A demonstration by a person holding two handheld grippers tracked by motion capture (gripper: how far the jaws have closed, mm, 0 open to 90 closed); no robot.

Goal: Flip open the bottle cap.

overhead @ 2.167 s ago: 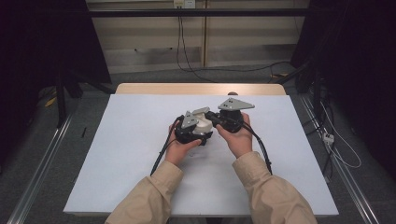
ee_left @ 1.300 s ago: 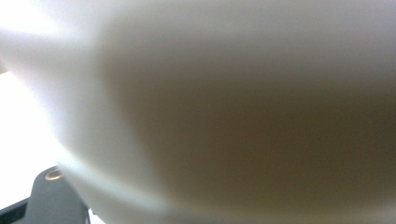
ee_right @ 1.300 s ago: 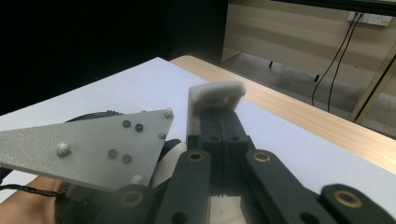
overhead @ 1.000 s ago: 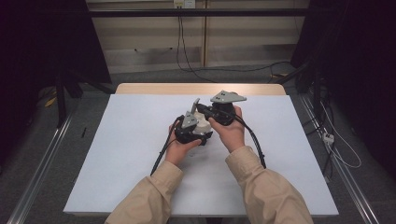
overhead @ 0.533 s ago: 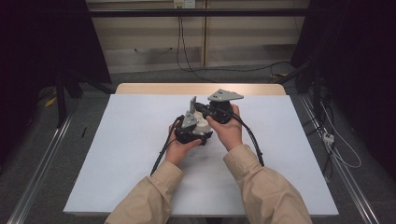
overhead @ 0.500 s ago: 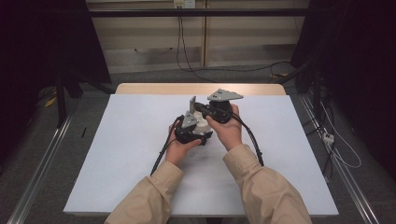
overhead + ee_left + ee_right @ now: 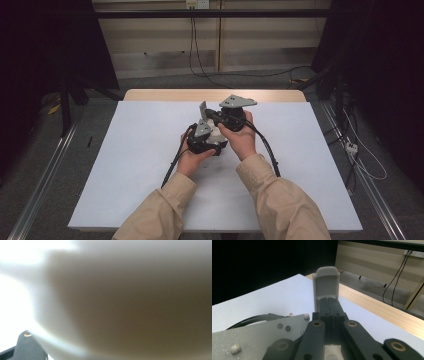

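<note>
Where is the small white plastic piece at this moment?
In the right gripper view, the small white plastic piece stands upright at the tips of the right gripper, above the white table.

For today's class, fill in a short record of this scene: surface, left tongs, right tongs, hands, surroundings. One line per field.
surface: white table with a wooden strip along its far edge
left tongs: left tongs held near the table's middle, jaws shut; its own view is a pale blur
right tongs: right tongs shut, jaws pressed together, a pale tip above them
hands: left hand and right hand close together, beige sleeves
surroundings: cables on the wall behind
</note>
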